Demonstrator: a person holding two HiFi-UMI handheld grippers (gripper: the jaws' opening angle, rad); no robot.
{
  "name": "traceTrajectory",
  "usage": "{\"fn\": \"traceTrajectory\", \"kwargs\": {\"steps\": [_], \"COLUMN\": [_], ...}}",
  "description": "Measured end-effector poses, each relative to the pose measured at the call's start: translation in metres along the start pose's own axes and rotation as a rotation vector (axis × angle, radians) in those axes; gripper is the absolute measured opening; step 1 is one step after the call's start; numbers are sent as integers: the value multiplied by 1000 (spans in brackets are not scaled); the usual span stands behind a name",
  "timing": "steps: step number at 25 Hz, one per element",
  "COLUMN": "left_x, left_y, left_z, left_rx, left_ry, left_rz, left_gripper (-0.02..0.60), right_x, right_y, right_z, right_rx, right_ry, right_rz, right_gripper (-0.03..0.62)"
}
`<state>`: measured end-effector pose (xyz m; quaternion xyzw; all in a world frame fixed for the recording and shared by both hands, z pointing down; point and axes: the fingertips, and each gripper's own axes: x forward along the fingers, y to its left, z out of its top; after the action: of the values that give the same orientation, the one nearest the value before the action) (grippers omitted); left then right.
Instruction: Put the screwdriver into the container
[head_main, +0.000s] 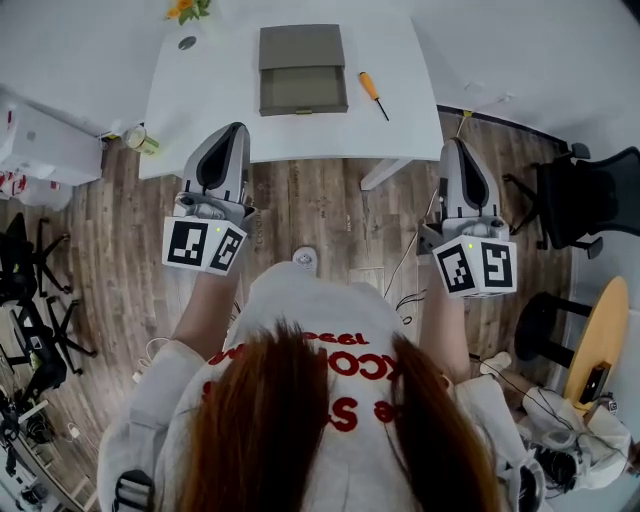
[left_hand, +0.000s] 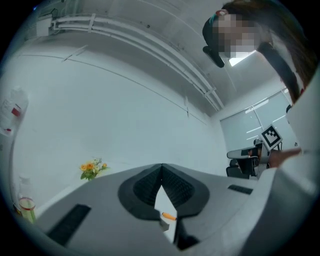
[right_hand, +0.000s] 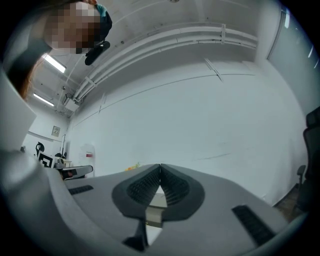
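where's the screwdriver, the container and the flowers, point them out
screwdriver (head_main: 369, 85): head view, on its orange handle
container (head_main: 303, 91): head view, on its darker near half
flowers (left_hand: 90, 167): left gripper view, on the orange blooms

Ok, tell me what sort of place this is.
Most likely an office or lab workroom: a white table stands on wood-plank flooring, and black swivel chairs sit off to the sides.
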<state>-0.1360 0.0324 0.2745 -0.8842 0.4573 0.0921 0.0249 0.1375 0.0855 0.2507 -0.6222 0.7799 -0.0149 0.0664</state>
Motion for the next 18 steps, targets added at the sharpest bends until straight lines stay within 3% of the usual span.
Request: {"fn": "traceTrajectory", "kwargs": {"steps": [10,18], "left_x": [19,35], "left_y": [15,30], "left_z": [-17,-32], "left_rx": [-27,-35], "left_ry": [32,62], "left_rz": [-35,-10], "left_gripper": [6,6], "right_x": [18,52], "right_y": [-3,-15], "right_z": [-14,-25], "right_rx": [30,45], "right_ry": [21,43], "right_rz": [-35,-10], "right_gripper": [5,5]}}
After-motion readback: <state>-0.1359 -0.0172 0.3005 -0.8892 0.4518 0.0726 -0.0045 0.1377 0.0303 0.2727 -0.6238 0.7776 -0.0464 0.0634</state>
